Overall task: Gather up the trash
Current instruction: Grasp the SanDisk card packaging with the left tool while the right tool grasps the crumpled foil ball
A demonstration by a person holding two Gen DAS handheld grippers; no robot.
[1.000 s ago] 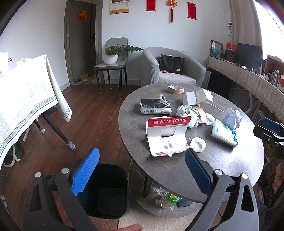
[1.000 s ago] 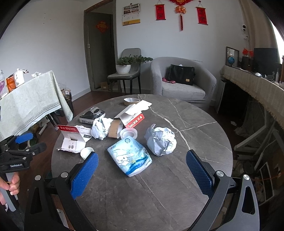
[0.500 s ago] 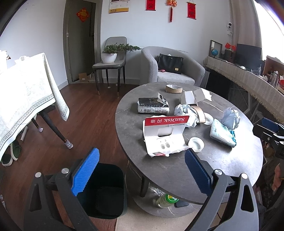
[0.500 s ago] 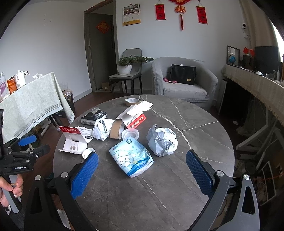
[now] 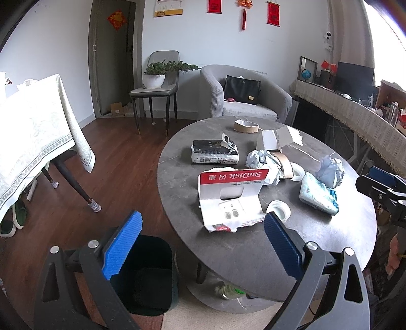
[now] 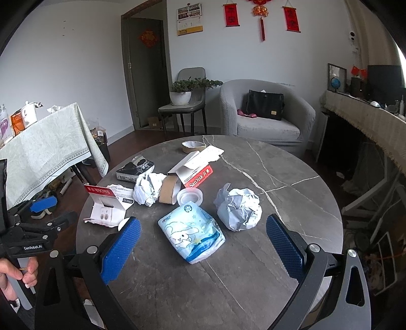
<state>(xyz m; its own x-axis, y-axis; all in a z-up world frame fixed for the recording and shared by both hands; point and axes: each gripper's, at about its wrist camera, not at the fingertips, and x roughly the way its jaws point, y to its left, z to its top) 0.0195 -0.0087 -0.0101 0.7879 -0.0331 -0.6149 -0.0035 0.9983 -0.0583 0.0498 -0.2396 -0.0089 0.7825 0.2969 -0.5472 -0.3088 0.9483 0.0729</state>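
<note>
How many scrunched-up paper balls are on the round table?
2. One crumpled paper ball sits right of the tissue pack; the other paper ball touches the brown tape roll. None else shows.

grey curved armchair (image 6: 266, 111) against the far wall, black flat handbag (image 6: 265, 104) on its seat. beside it, grey dining chair (image 6: 189, 101) bearing a white potted plant (image 6: 181, 92). pale patterned tablecloth (image 5: 33, 121) over a side table at left. red hanging wall banners (image 6: 261, 15) above.

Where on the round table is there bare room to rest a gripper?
Bare patches: the table's right half beyond the crumpled paper ball, and the near edge in front of the tissue pack. Crowded: the left-centre, around the SanDisk card and tape rolls.
</note>
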